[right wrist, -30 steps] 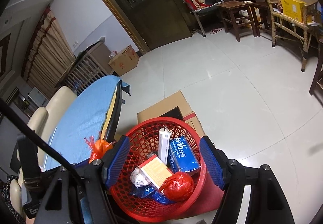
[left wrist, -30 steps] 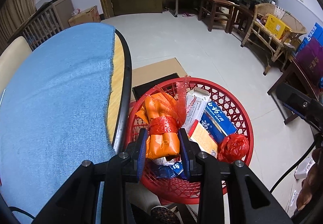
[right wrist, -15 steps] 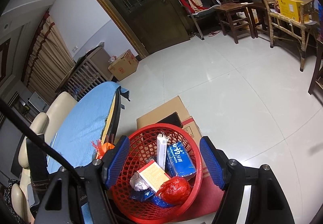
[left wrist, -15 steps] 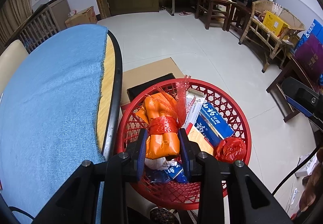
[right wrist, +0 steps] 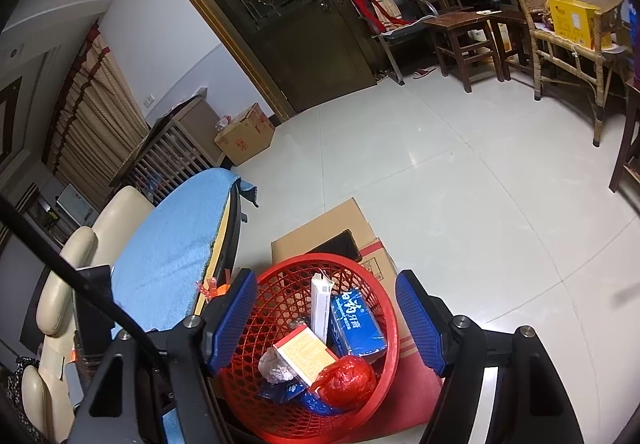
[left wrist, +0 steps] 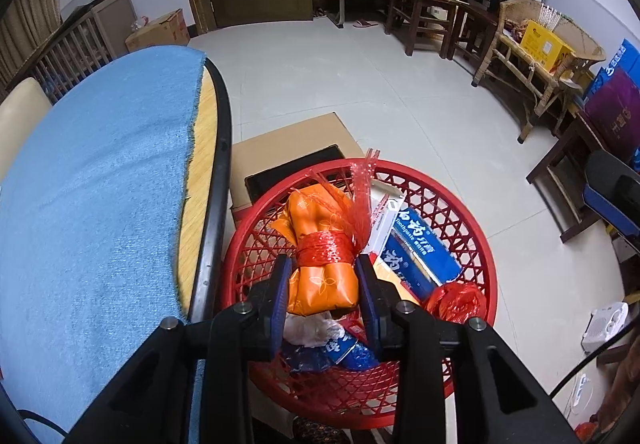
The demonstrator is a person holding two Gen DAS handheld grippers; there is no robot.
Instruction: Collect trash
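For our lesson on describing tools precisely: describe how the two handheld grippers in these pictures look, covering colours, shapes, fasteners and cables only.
The left gripper and the right gripper look alike: angular black frames branching into two fingers, each lined with a blue, finely textured pad. Round silver screw heads sit at the joints. A thin black cable crosses the right wrist view.

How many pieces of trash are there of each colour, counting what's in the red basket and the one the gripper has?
Orange: 1, the orange packet between the left gripper's pads
Blue: 2, blue box, blue wrapper
Red: 1, red bag
White: 2, white box, crumpled tissue
Yellow: 1, yellow box
Total: 7
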